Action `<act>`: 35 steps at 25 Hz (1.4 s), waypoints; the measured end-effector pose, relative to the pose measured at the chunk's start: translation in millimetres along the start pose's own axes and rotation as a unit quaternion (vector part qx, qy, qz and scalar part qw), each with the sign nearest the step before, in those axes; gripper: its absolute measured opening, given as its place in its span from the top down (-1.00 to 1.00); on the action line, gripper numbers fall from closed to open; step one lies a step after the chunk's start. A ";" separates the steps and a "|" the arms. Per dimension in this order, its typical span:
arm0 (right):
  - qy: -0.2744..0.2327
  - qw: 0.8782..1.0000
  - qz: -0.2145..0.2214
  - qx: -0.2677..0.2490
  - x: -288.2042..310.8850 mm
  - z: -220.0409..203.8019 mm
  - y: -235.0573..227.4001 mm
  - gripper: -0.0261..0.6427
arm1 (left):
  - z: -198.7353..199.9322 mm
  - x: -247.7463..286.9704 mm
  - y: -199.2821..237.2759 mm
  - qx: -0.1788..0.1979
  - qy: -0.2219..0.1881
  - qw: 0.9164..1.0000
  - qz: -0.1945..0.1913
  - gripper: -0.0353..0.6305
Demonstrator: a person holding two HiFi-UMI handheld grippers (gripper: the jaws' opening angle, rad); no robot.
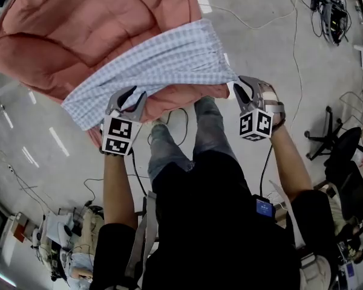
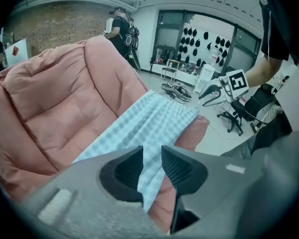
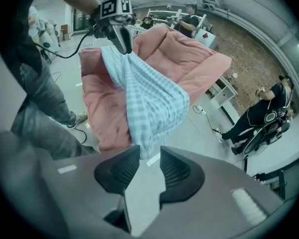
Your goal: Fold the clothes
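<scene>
My left tongs (image 2: 152,156) are clamped on one corner of the blue-checked cloth (image 1: 163,65), and the fabric runs down between the jaws. My right tongs (image 3: 150,156) pinch the opposite corner at the very tips of the jaws. The cloth hangs spread between the two, raised in front of me, with the pink padded couch (image 1: 78,23) just behind it. The couch stands on a grey floor (image 1: 272,53). Cables (image 1: 254,24) trail across the floor, and an office chair (image 1: 342,147) is off to my right.

Blue-and-white checked cloth (image 1: 157,65), salmon-pink quilted sofa (image 1: 78,29); pale grey floor (image 1: 272,53)
</scene>
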State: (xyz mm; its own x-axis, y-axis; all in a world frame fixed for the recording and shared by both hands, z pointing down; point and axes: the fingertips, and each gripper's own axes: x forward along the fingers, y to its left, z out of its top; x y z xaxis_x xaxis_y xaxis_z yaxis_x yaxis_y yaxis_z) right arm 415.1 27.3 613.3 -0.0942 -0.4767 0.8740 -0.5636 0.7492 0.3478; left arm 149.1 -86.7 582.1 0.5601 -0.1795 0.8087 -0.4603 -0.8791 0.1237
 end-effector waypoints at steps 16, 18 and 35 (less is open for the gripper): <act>-0.034 0.997 0.013 -0.068 33.8 -23.4 -9.4 0.75 | -10.1 47.4 -21.0 0.002 0.052 0.999 -0.003 0.52; -0.050 0.996 0.031 -0.072 28.9 -25.3 -18.6 0.77 | -13.2 50.0 -22.1 0.015 0.060 0.998 0.004 0.51; -0.080 0.992 0.087 -0.035 18.0 18.7 -126.9 0.78 | 23.4 41.4 29.9 0.147 0.113 0.982 0.016 0.85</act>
State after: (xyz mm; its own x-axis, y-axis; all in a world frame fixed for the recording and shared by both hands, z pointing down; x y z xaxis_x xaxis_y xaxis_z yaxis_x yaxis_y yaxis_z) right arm 469.6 -84.9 578.5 -0.3169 -0.4007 0.8597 -0.4706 0.8534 0.2243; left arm 174.6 -130.7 605.9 0.3661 -0.1365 0.9205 -0.2375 -0.9701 -0.0494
